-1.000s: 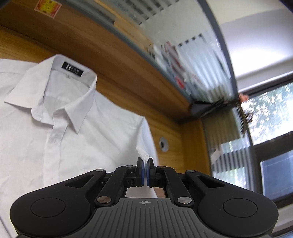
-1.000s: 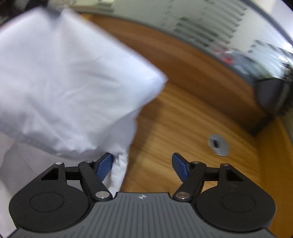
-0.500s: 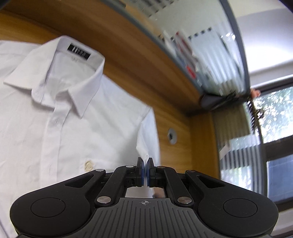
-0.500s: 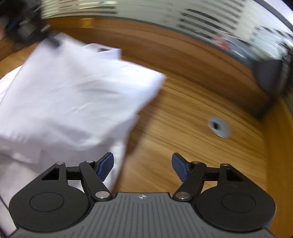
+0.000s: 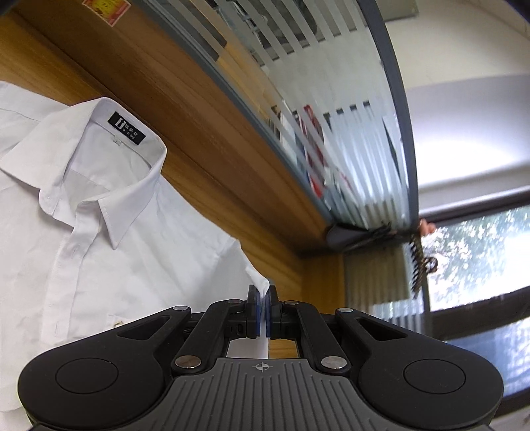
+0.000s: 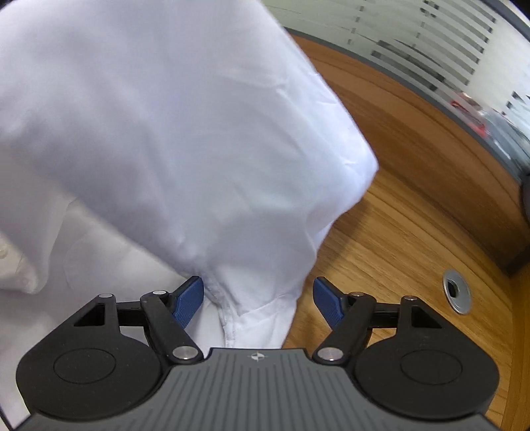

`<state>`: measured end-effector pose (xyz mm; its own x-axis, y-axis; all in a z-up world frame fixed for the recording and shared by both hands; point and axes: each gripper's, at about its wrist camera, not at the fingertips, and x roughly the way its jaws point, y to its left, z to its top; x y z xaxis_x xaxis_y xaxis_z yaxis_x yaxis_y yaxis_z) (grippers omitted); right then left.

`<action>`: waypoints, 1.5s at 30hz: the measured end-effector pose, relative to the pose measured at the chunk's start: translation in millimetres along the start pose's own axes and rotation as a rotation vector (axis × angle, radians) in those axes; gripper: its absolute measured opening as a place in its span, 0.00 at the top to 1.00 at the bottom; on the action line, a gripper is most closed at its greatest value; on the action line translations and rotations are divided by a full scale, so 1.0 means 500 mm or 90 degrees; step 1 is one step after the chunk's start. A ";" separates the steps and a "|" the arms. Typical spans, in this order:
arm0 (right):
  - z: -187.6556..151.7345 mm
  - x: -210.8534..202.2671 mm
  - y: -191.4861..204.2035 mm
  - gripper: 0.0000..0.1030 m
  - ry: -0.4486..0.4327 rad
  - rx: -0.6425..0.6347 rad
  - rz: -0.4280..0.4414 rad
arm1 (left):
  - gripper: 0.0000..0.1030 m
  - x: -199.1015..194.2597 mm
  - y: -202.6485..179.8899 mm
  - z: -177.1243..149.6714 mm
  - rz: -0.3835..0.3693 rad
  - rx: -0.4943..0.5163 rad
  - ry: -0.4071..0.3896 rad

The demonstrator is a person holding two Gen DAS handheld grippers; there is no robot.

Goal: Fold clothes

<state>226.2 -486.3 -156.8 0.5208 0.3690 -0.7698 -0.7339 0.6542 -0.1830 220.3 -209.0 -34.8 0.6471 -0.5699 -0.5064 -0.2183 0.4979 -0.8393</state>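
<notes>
One wooden desk [image 6: 397,238] carries the work, its grain running toward a raised wooden back panel [image 5: 185,109] topped by frosted striped glass [image 5: 331,109]. A red-and-yellow sticker [image 5: 106,10] sits on the panel up and to the left of the left gripper, and a window with green foliage [image 5: 477,252] shows far to its right. A round metal cable grommet [image 6: 457,295] is set in the desk just right of the right gripper.

The white shirt [image 5: 99,238] lies front-up ahead and left of the left gripper [image 5: 262,308], collar and black neck label [image 5: 125,128] farthest away. That gripper's blue pads are closed on a lifted edge of the shirt. The right gripper [image 6: 258,303] stands wide open, a hanging fold of the shirt [image 6: 185,132] draped between its pads and filling the view ahead and to the left.
</notes>
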 end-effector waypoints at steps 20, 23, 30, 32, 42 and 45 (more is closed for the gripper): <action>-0.022 0.013 0.036 0.20 -0.019 -0.063 -0.128 | 0.95 -0.010 0.012 0.008 0.017 0.006 -0.007; -0.046 0.002 0.020 0.20 -0.006 -0.089 -0.161 | 0.95 -0.009 0.020 0.005 0.022 0.002 -0.003; -0.075 -0.052 -0.046 0.20 -0.003 -0.058 -0.206 | 0.95 0.006 0.044 -0.027 0.088 0.022 0.041; -0.084 -0.063 -0.069 0.20 0.003 -0.024 -0.199 | 0.95 0.017 0.054 -0.048 0.126 0.036 0.070; -0.147 -0.096 -0.166 0.20 0.060 0.100 -0.221 | 0.94 0.084 0.114 -0.148 0.296 0.129 0.180; -0.144 -0.120 -0.164 0.20 0.048 0.103 -0.197 | 0.91 0.076 0.101 -0.143 0.286 0.158 0.143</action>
<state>223.6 -609.5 -139.5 0.6698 0.0907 -0.7369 -0.4643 0.8257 -0.3204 181.9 -252.3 -110.4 0.3528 -0.3783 -0.8558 -0.2410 0.8470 -0.4738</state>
